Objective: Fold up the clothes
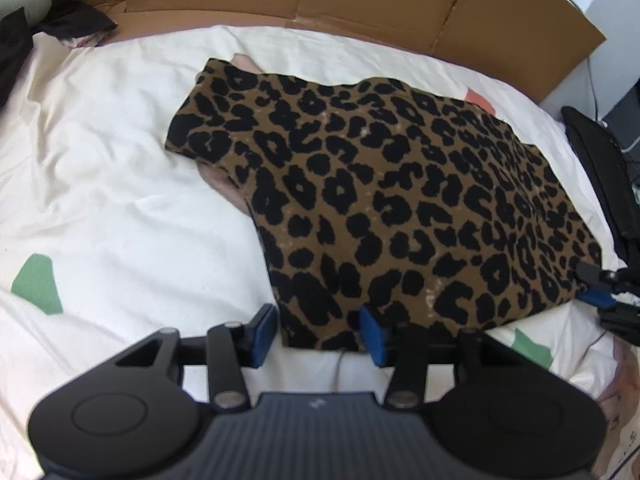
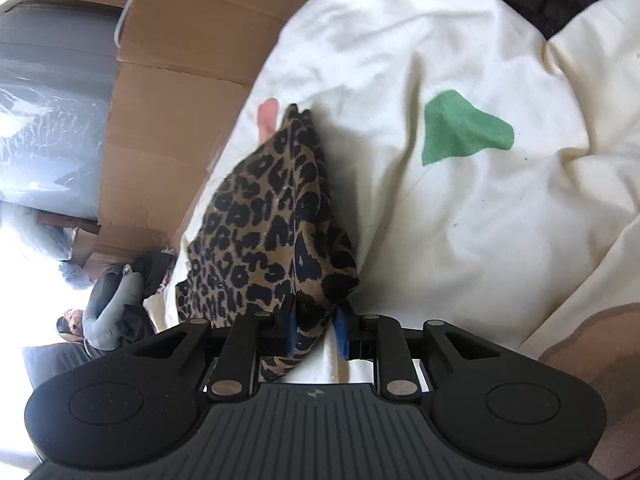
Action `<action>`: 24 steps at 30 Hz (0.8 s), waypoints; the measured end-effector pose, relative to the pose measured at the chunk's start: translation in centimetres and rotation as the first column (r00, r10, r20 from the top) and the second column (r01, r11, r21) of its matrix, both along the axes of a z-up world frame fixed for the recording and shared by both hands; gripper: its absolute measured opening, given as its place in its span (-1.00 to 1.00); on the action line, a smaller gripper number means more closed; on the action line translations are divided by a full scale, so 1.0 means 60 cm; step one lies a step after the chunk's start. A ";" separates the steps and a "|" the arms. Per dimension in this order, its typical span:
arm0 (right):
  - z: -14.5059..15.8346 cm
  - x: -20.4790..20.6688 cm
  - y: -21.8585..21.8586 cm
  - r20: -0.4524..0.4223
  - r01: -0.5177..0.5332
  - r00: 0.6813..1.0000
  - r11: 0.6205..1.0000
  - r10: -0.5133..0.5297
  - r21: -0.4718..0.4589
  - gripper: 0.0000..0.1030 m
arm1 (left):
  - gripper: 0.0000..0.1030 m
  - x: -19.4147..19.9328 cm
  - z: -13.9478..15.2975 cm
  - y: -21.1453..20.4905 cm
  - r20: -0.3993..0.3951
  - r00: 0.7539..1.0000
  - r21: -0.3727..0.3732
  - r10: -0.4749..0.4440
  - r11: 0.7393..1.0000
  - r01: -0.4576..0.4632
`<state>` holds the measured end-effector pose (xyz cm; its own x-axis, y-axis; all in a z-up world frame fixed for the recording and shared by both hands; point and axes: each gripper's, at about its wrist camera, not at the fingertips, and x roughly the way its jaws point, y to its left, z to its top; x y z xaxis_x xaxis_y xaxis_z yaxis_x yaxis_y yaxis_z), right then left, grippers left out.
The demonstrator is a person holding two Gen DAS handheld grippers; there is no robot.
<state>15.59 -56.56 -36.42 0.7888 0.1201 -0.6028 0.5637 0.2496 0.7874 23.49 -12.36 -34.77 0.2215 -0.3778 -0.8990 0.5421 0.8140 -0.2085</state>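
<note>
lying on 1 sheet, 1 leopard-print garment, 2 tools

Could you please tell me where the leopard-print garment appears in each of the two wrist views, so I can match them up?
Left wrist view: the brown and black leopard-print garment lies spread across the centre and right.
Right wrist view: the garment bunches left of centre, running down between the claw pads.
Shared landmark: the green patch on the cream bedsheet.
</note>
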 end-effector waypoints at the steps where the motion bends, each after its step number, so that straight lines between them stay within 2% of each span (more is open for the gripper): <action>1: -0.003 0.003 0.000 -0.004 -0.004 1.000 1.000 0.004 0.000 -0.54 | -0.04 -0.001 -0.001 0.001 0.001 1.000 -0.004 -0.001 1.000 0.001; 8: -0.012 0.002 -0.001 0.007 -0.005 1.000 1.000 0.005 0.001 -0.59 | -0.04 -0.008 -0.008 0.021 0.006 1.000 -0.039 -0.017 0.999 0.017; 12: -0.010 0.003 0.000 0.004 -0.010 1.000 1.000 0.010 -0.008 -0.61 | 0.02 -0.006 -0.017 0.014 0.039 0.999 -0.059 -0.032 0.998 0.034; 14: -0.007 0.003 0.000 0.005 -0.013 1.000 1.000 0.013 -0.016 -0.65 | -0.12 -0.004 -0.018 0.018 0.023 1.000 -0.057 -0.021 0.998 0.022; 16: -0.002 0.003 0.001 0.008 -0.016 1.000 1.000 0.017 -0.027 -0.68 | -0.59 0.001 -0.016 0.028 -0.025 1.000 -0.079 0.019 0.997 -0.021; 19: 0.006 0.002 0.003 0.014 -0.021 1.000 0.999 0.022 -0.042 -0.68 | -0.78 0.000 -0.014 0.029 -0.024 1.000 -0.071 0.003 0.997 -0.005; 24: 0.013 0.004 0.004 0.010 -0.028 1.000 0.998 0.029 -0.052 -0.75 | -0.86 0.000 0.005 0.024 -0.023 1.000 -0.032 0.004 0.999 -0.005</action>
<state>15.83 -56.34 -35.66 0.7921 0.1115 -0.6001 0.5471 0.3061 0.7791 23.49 -10.94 -34.46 0.2026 -0.4051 -0.8916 0.5329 0.8094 -0.2467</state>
